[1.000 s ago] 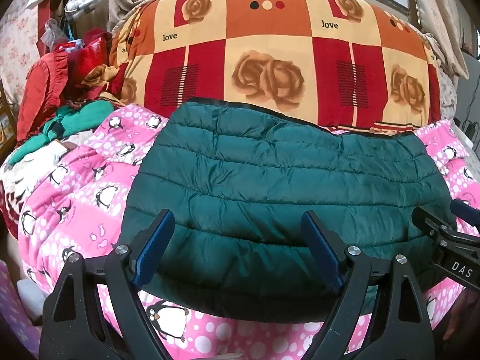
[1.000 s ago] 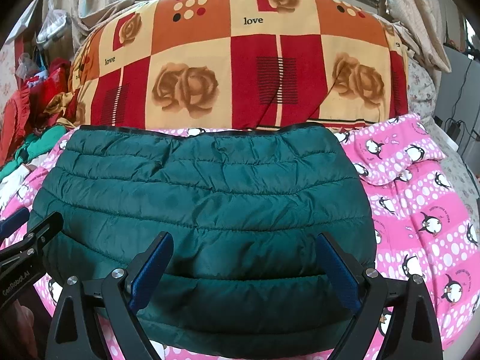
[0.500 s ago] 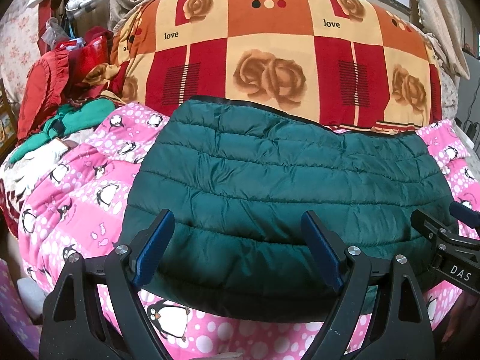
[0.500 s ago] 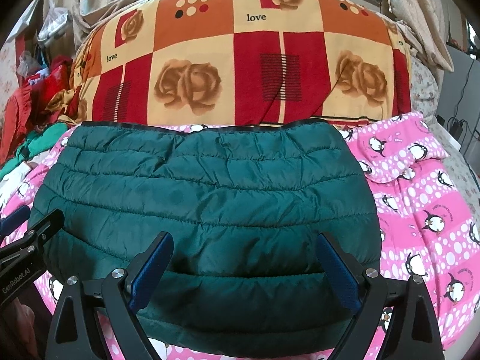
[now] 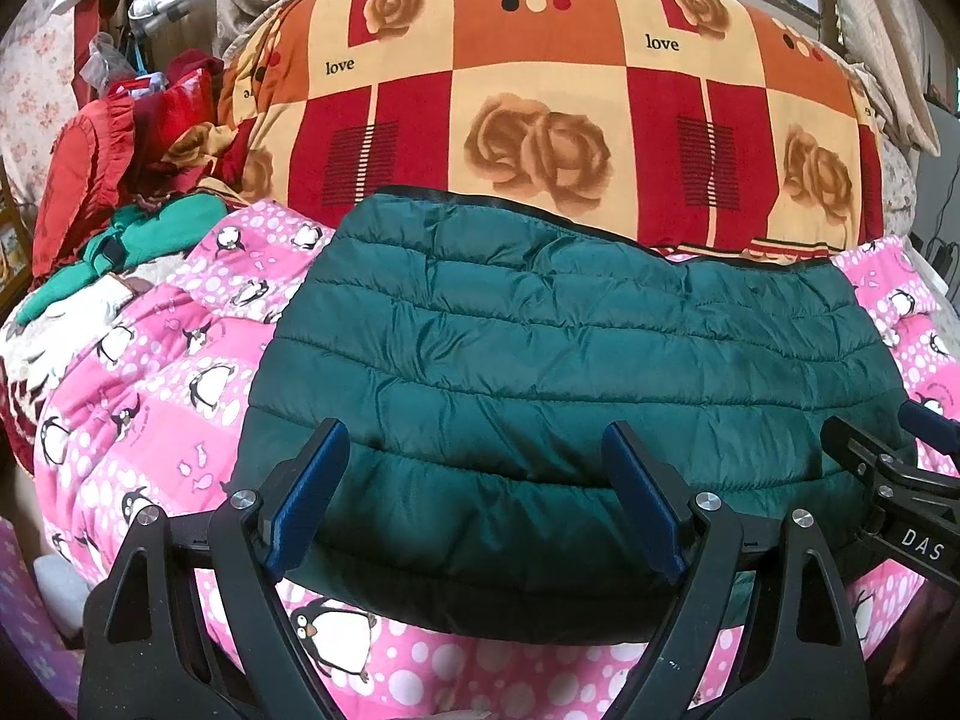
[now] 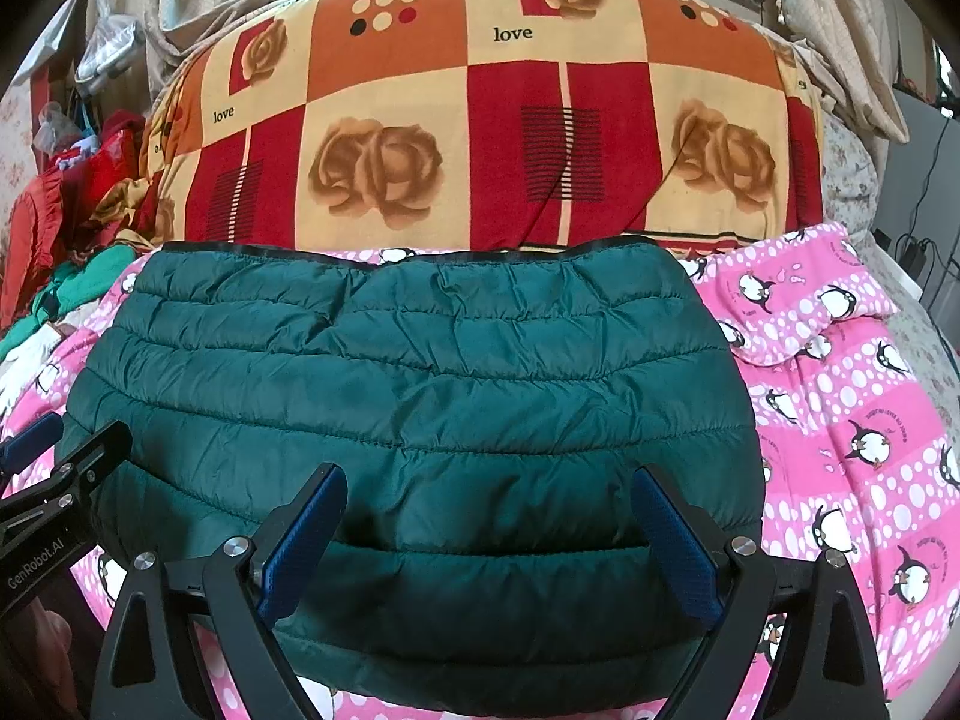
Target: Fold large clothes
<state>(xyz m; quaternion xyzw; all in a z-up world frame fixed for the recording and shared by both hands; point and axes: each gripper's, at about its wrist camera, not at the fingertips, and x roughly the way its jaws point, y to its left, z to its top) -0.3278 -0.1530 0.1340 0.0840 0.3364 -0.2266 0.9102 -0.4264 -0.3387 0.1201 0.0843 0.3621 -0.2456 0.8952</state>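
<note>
A dark green quilted down jacket (image 5: 570, 348) (image 6: 414, 396) lies folded into a compact block on the pink penguin bedspread (image 5: 162, 390) (image 6: 840, 420). My left gripper (image 5: 474, 480) hovers open over the jacket's near left part, nothing between its blue pads. Over the near right part my right gripper (image 6: 489, 522) is open as well and holds nothing. Each gripper's tip shows at the edge of the other's view: the right one (image 5: 882, 468), the left one (image 6: 54, 468).
A big rolled quilt with red, orange and rose squares (image 5: 540, 102) (image 6: 498, 120) lies right behind the jacket. Red and green clothes (image 5: 120, 180) are heaped at the back left. The bed's right edge, with cables (image 6: 918, 252) beyond it, is at the far right.
</note>
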